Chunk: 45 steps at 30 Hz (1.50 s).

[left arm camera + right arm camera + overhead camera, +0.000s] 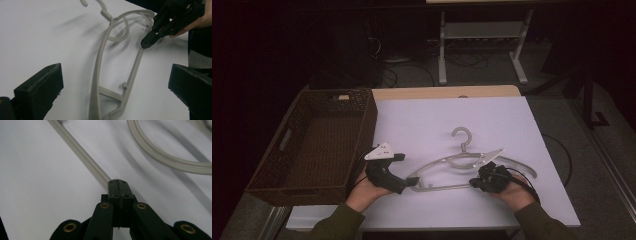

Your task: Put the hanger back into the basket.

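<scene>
A pale grey plastic hanger [452, 158] lies flat on the white table top, its hook pointing away from me. My left gripper [406, 170] is open at the hanger's left end. In the left gripper view that end of the hanger [98, 62] lies between the wide-apart jaws without touching them. My right gripper [474, 182] has its jaws shut tight, and its tip rests on the thin bottom bar [82, 157] near the right half. The right gripper view shows the right gripper [118, 182] with no gap between its jaws. Farther off in the left gripper view, the right gripper [147, 42] touches the bar.
A dark brown wicker basket [317, 145] stands at the table's left side, close to my left hand. The white sheet [437, 115] stretches beyond the hanger to the far wooden edge. Cables and a metal frame stand on the dark floor behind the table.
</scene>
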### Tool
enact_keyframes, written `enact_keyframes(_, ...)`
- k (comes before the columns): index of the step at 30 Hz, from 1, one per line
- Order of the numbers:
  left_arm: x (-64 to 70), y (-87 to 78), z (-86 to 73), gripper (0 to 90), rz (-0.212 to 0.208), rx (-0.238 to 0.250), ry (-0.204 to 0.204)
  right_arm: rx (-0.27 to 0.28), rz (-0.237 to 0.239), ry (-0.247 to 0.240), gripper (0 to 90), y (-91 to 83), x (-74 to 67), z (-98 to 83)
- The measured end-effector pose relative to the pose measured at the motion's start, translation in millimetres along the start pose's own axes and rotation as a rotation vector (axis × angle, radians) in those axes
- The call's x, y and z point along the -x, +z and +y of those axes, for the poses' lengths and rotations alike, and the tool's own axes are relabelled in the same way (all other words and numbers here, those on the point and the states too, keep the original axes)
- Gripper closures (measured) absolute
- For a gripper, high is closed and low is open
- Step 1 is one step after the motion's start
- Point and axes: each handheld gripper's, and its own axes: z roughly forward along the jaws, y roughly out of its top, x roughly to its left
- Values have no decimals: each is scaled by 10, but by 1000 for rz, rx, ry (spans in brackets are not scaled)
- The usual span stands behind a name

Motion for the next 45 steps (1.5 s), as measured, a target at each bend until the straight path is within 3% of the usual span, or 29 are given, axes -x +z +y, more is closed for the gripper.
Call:
enact_keyframes(2, -14, 26, 5, 0, 2, -2, 2, -25, 6, -8, 898, 34, -12, -6)
enact_keyframes(11, -38, 86, 31, 0, 7, -7, 4, -17, 4, -1, 897, 38, -7, -6)
enact_keyframes(15, -39, 87, 30, 0, 7, -8, 4, 30, 16, 9, 897, -27, 2, 22)
enact_keyframes(17, -39, 89, 29, 0, 7, -8, 3, 90, -10, 17, 897, -94, 10, 88)
enact_keyframes(19, -45, 81, 30, 0, 8, -9, 8, 98, -35, 17, 898, -77, 26, 117)
enact_keyframes(25, -45, 70, 28, 0, 10, -7, 1, 108, -49, 23, 897, -75, 67, 128)
enact_keyframes(36, -48, 81, 30, 0, 8, -11, 6, 49, -32, 19, 898, 62, 60, 68)
enact_keyframes(45, -79, 157, 86, 0, 15, -27, 1, 52, -26, 27, 898, 67, 66, 67)
